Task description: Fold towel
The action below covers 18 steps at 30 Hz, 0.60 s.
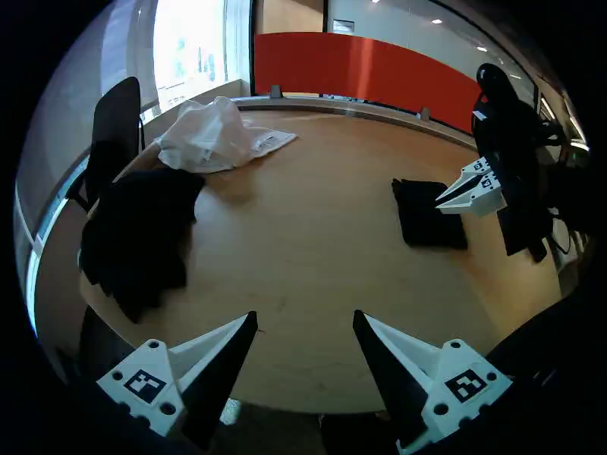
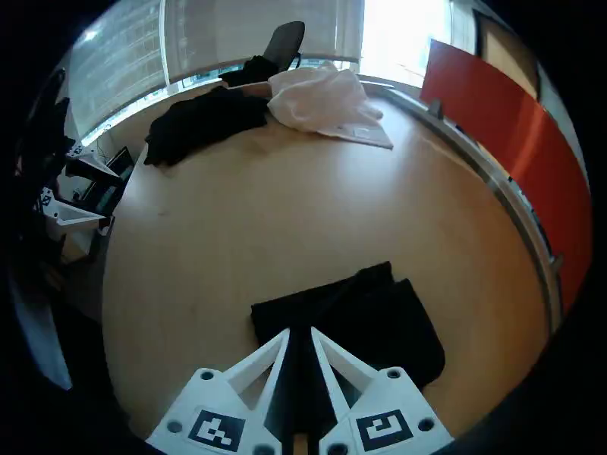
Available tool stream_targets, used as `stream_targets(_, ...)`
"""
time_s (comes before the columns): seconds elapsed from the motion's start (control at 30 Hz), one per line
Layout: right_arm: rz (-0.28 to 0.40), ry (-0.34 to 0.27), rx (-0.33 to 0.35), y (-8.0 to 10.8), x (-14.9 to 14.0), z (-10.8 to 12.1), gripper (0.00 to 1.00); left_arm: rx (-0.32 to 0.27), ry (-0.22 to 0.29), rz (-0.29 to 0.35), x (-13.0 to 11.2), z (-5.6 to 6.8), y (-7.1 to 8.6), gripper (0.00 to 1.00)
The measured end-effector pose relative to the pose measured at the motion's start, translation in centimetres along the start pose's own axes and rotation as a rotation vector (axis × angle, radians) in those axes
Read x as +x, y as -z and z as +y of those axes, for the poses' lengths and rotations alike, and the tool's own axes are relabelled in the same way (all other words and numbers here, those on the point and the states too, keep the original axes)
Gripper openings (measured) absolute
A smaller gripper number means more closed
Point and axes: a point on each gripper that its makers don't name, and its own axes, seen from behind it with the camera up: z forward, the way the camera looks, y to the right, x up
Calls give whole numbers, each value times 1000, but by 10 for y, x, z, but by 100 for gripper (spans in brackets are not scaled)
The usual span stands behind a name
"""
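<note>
The left gripper (image 1: 303, 315) hangs over the near edge of the wooden table (image 1: 319, 250), fingers spread wide, nothing between them but bare tabletop. Across the way in the left gripper view, the right gripper (image 1: 463, 193) sits at the table's right side, its white fingers pointing down toward the folded black towel (image 1: 429, 216), tips right at the towel's near corner.

From the right gripper view, the right gripper (image 2: 300, 334) has its fingers drawn almost together, with just a thin slit between them. The folded black towel (image 2: 364, 318) lies directly beyond and under the tips, a neat dark block on the wood. Whether any cloth is caught in that slit cannot be told. Off at the left edge of this view, the left gripper (image 2: 72, 216) shows beside the table's rim.

At the far end of the table, a loose pile of black cloth (image 1: 140, 235) spills over the edge. Just beside it is a crumpled white cloth (image 1: 209, 136) on a sheet of paper (image 1: 269, 140). A dark chair (image 1: 114, 136) stands behind them by the bright window (image 1: 190, 53), and a red panel (image 1: 364, 72) runs along the far wall.
</note>
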Motion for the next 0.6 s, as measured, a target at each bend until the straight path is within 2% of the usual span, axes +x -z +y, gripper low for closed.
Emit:
stream_targets(0.13, 2, -2, 0, 0, 0, 1, 8, -2, -2, 0, 1, 0, -1, 94)
stream_targets(0.2, 4, -6, 0, 1, 0, 1, 16, -2, -4, 0, 2, 0, -1, 94)
stream_targets(0.27, 7, -12, 0, 2, 0, 2, 30, -2, -6, 0, 2, 0, -1, 94)
stream_targets(0.43, 5, -33, -24, 6, -6, 6, 75, -2, -6, 4, 4, 0, 0, 94)
stream_targets(0.47, 4, -37, -32, 6, -7, 7, 81, -2, -6, 5, 4, 0, 0, 94)
stream_targets(0.6, 0, -64, -49, 10, -16, 10, 84, -6, -9, 3, 4, 1, -1, 94)
